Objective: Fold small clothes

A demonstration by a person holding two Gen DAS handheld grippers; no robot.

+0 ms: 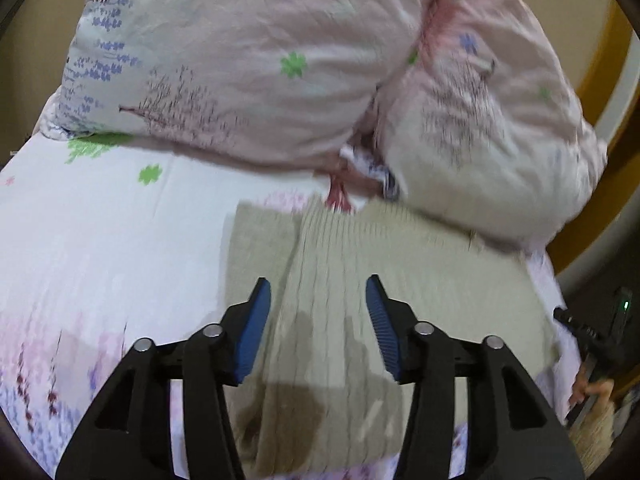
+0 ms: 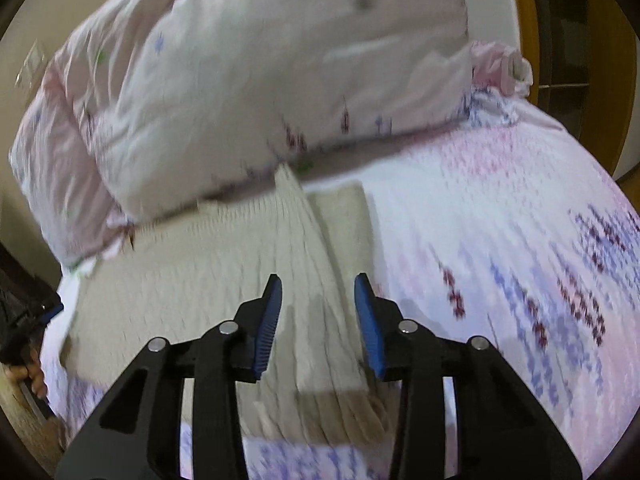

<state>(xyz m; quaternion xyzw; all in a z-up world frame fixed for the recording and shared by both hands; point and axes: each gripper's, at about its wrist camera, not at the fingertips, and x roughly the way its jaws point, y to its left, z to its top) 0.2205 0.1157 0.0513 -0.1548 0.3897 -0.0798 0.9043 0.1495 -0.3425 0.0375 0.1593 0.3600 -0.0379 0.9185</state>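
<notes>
Fingers first: left gripper (image 1: pixel 318 300) stands with its blue pads spread wide, nothing between them, hovering over the beige knit garment (image 1: pixel 360 280). Right gripper (image 2: pixel 318 300) likewise released, pads apart, empty, poised above the same garment's (image 2: pixel 248 264) near edge.

Garment lies on the floral bedsheet (image 1: pixel 100 220), spread mostly flat, just short of the pillows (image 1: pixel 240 60) at the head of the bed. A ribbed panel, likely a sleeve or a side already turned in, runs up the middle as a raised strip; a flatter layer shows beside it. Both views are motion-blurred, so which part is sleeve and which is body I cannot tell.

Judgement: a fold is part done and the next grasp has not begun. To do it well, bring each pair of pads down on the near hem corners, one per side, and pinch all layers together, not the top strip alone. Lift only enough to clear the sheet, carry the edge toward the pillows in step, both sides level, and lay it square on the far edge.

Risks: catching the bedsheet with the knit; uneven pull skewing the fold; loose rib slipping from a shallow pinch.

Other gripper's black body (image 1: pixel 592 332) shows at the right margin of the left view.
</notes>
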